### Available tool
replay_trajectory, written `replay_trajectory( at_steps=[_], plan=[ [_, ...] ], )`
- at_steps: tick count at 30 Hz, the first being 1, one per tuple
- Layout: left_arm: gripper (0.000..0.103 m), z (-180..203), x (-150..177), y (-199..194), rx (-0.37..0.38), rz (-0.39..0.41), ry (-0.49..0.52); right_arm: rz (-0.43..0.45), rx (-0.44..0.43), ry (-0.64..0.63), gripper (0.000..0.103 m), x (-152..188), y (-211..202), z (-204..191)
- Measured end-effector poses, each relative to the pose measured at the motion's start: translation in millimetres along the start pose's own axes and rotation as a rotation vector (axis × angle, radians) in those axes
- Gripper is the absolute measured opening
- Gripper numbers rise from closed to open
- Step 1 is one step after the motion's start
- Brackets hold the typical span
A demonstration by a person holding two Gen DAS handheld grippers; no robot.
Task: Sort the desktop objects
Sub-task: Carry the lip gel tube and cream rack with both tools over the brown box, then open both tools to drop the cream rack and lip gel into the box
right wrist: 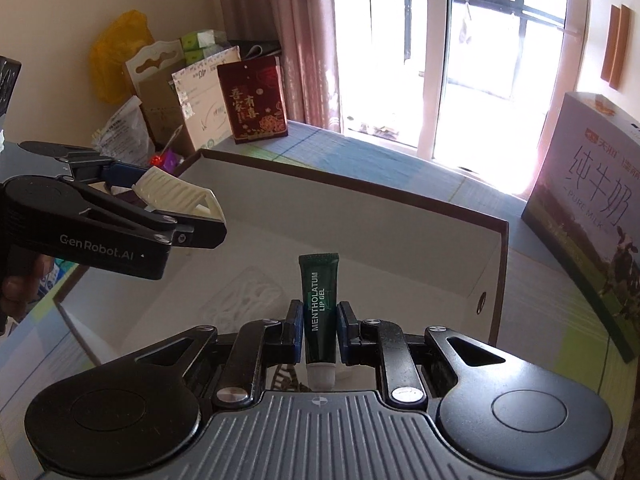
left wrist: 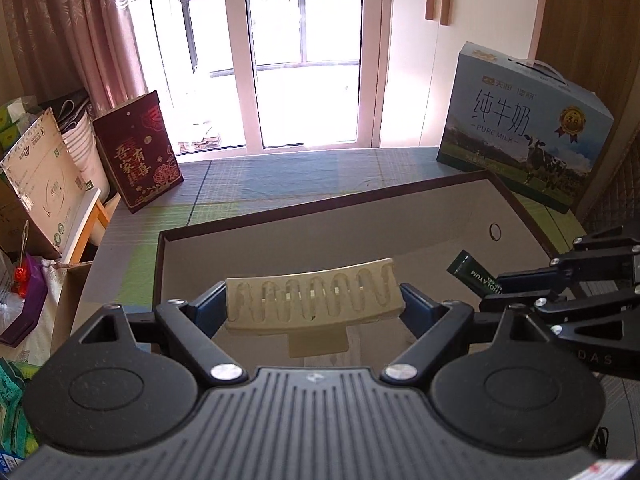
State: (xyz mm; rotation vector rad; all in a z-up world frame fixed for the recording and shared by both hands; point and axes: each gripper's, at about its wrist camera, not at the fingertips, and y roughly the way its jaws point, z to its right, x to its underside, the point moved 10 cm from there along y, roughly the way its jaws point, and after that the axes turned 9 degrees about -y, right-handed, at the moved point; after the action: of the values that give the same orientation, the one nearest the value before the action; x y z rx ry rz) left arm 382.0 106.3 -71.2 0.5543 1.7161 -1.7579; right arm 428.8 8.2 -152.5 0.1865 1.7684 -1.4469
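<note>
Left wrist view: left gripper (left wrist: pixel 314 306) clamps a cream hair claw clip (left wrist: pixel 314 300) by its ends, over the open cardboard box (left wrist: pixel 320 216); rigid ridged plastic, light, probably brittle at the teeth. At 3 o'clock, right gripper (right wrist: pixel 319 330) pinches a dark green lip gel tube (right wrist: pixel 319 308) mid-body; soft, smooth, likely slippery.

Strong daylight pours in through the big window (left wrist: pixel 280 52) at the top of both pictures. The glass glows so white that nothing outside shows. The milk box (right wrist: pixel 592 216) at the right looks washed out and pinkish from the glare. The bottom parts are darker. Straight lines bend near the edges, and the corners go black. Things far off look a little soft.
</note>
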Motion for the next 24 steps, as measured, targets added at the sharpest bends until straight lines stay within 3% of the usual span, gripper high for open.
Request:
replay_trajectory(
  at_steps=[13,24],
  plan=[
    [0.086,0,-5,89,-0.025,-0.133,-0.039,-0.119,0.015,0.047,0.014,2,58,31],
    [0.086,-1,5,123,-0.031,-0.193,-0.041,-0.173,0.011,0.075,0.014,9,81,41]
  ],
)
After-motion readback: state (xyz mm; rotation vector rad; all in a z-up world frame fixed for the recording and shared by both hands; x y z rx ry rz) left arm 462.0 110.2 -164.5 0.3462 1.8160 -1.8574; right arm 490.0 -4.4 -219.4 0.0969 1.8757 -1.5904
